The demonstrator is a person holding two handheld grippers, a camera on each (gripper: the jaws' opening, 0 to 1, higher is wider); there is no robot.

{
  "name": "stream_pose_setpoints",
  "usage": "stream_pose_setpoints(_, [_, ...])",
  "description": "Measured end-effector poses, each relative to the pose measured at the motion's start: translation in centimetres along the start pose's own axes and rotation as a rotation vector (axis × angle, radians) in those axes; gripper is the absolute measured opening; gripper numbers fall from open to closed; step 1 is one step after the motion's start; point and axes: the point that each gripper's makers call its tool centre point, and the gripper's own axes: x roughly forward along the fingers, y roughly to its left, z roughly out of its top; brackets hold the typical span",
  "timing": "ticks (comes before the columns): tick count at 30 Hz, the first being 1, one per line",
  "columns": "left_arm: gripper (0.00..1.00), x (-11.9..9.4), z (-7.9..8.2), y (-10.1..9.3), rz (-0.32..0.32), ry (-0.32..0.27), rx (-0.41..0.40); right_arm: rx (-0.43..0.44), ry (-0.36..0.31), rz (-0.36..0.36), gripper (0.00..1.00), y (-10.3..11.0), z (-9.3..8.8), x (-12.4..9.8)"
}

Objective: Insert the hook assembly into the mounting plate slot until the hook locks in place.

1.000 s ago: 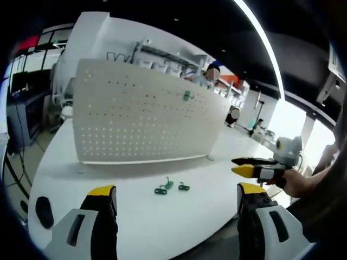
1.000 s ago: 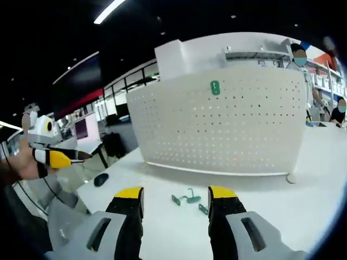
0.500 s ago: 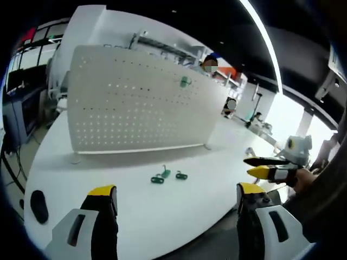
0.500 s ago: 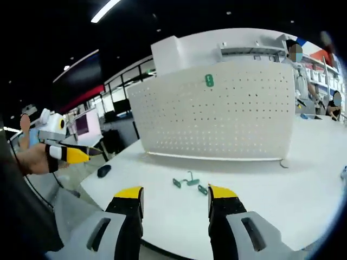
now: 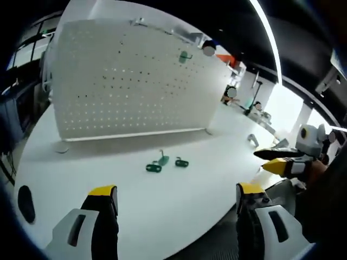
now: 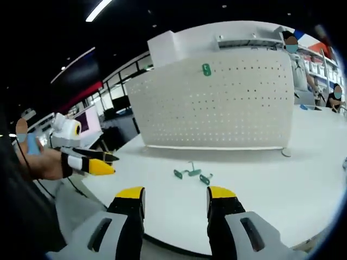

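Left gripper view: white table (image 5: pixel 135 200), pegboard (image 5: pixel 124 81), green hooks (image 5: pixel 162 162); both tools spread.

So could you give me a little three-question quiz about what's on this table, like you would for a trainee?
1. True or false: a green hook already hangs on the pegboard.
2. Where do the loose green hooks lie? A) on the table in front of the board B) between a tool's jaws C) on the floor
3. Fill in: both tools' jaws stand ____.

Key: 1 true; 2 A; 3 open.
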Motion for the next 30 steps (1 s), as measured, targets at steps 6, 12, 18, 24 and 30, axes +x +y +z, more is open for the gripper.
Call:
stream_pose_setpoints(6, [0.92,2.6,-1.3,-0.7,-0.041,0.068,0.002,0.016,0.012,-0.015,0.45,-0.8,-0.4,-0.1])
stream_pose_setpoints(12, [0.91,5.2,-1.6,-0.3,-0.077,0.104,0.007,0.027,0.022,-0.025,0.45,-1.7,-0.7,0.0])
stream_pose_setpoints(18, [0.89,6.9,-1.4,1.1,-0.077,0.104,0.043,0.028,0.028,-0.027,0.45,-2.3,-0.5,0.5])
stream_pose_setpoints(24, [0.89,8.3,-2.0,1.9,-0.083,0.124,0.032,0.027,0.040,-0.021,0.44,-2.6,-0.3,1.0])
stream_pose_setpoints(30, [0.87,10.1,-2.4,2.7,-0.099,0.153,0.036,0.028,0.053,-0.021,0.44,-3.1,-0.3,1.5])
